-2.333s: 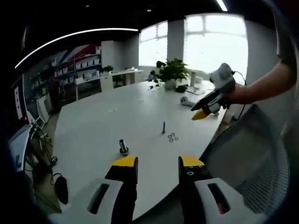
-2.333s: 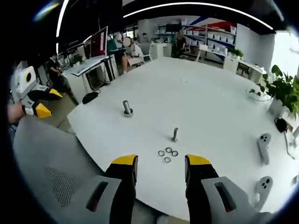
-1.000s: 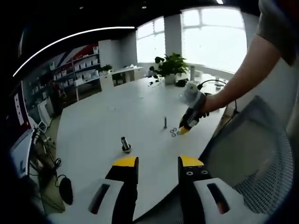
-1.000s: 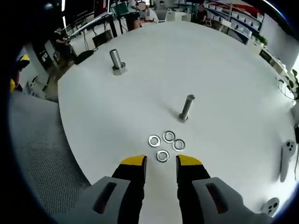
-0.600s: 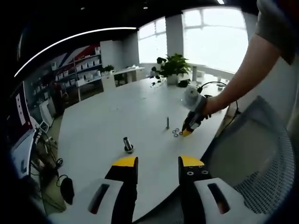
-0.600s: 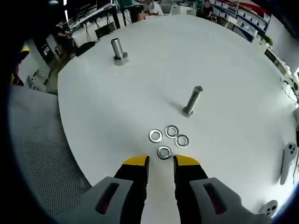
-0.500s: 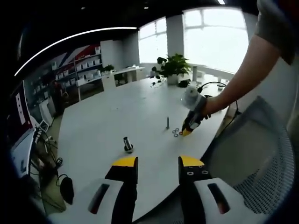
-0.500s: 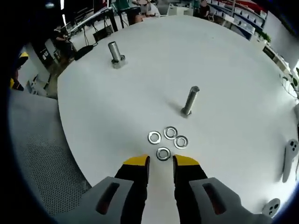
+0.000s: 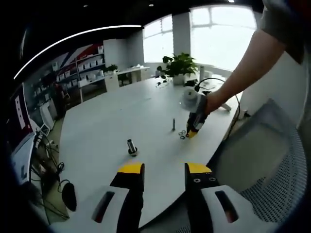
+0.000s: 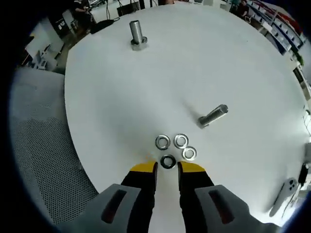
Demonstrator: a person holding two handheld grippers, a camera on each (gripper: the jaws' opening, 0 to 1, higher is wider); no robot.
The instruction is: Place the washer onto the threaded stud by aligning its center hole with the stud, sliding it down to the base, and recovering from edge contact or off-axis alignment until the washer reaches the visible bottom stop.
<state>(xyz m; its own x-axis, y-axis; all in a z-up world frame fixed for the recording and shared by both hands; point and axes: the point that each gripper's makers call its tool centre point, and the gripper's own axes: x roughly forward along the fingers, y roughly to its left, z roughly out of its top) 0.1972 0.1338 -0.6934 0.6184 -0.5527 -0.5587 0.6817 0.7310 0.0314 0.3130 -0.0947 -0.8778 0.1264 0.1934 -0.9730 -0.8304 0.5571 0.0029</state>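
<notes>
Washer (image 10: 167,161) nearest the right gripper (image 10: 166,168) is lying flat on the white tabletop (image 10: 146,92), sitting just at the tips of that gripper's narrowly parted jaws, not gripped; three more washers (image 10: 180,141) and the threaded stud (image 10: 213,116) are lying beyond. Left gripper (image 9: 164,169) is hovering with jaws wide apart, holding nothing
</notes>
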